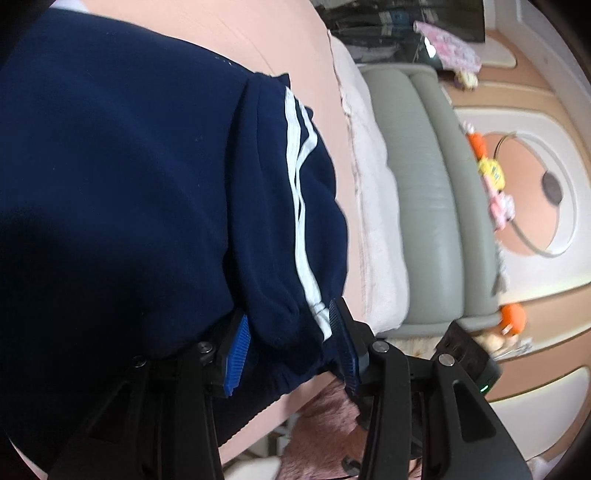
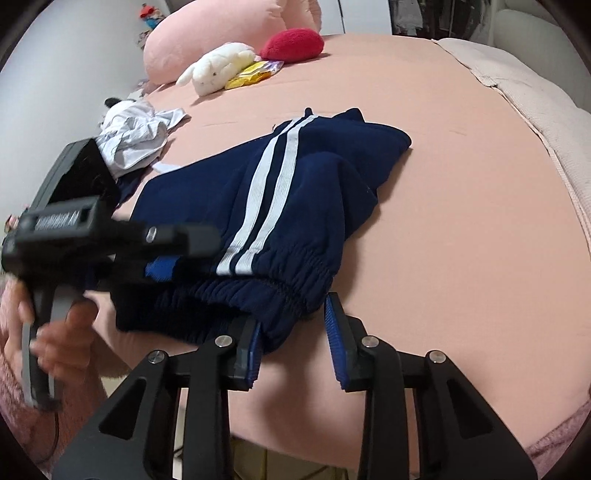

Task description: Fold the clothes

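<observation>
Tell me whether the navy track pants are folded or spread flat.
Folded: the navy track pants lie doubled in layers on the pink bed, elastic waistband bunched at the near edge.

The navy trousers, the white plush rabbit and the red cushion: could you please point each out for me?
navy trousers (image 2: 207,192), right wrist view, on the plain navy cloth left of the white stripes.
white plush rabbit (image 2: 216,68), right wrist view, on its body.
red cushion (image 2: 293,44), right wrist view, on its middle.

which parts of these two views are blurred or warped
Left wrist view: the headboard and toys at right are smeared, the trousers fill the frame dark and close; fisheye bends the bed edge. Right wrist view: the left gripper and hand are motion-blurred, the trousers sharp, the bed bulges.
</observation>
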Motion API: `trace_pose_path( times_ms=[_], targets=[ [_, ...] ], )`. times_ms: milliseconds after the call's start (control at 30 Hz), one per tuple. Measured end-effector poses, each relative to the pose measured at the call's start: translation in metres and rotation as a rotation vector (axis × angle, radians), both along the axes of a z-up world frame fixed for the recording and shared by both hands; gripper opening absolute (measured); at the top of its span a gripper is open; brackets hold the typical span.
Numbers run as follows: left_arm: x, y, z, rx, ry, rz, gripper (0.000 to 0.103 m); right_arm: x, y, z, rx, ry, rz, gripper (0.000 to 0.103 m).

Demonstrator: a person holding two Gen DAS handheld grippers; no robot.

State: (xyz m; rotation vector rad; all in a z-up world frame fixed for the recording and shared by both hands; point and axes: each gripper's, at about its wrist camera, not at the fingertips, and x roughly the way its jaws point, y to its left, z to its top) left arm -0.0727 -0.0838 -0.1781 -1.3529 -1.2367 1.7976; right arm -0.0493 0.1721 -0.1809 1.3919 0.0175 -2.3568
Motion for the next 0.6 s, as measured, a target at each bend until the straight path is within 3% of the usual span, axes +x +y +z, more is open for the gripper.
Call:
trace_pose_path(
  times_ms=[267, 433, 467, 500, 600],
  targets=[
    [0.000, 0.023, 0.012, -0.084, 0.032, -0.080, 0.041, 0.001, 0.018, 0.002, -0.004, -0.070, 0.031, 0.031],
    [0.000, 0.024, 0.011, -0.061, 0.041, -0.085, 0.041, 0.008, 0.023, 0.004, 0.003, -0.077, 0.068, 0.031],
    [0.001, 0.025, 0.011, -0.058, 0.048, -0.089, 0.037, 0.007, 0.023, 0.003, 0.002, -0.082, 0.068, 0.031],
    [0.002, 0.027, 0.012, -0.068, 0.060, -0.099, 0.021, 0.005, 0.023, 0.000, 0.005, -0.086, 0.059, 0.031],
    [0.004, 0.036, 0.016, -0.149, 0.077, -0.117, 0.017, -0.002, 0.019, -0.010, 0.012, -0.095, 0.048, 0.022]
  ],
)
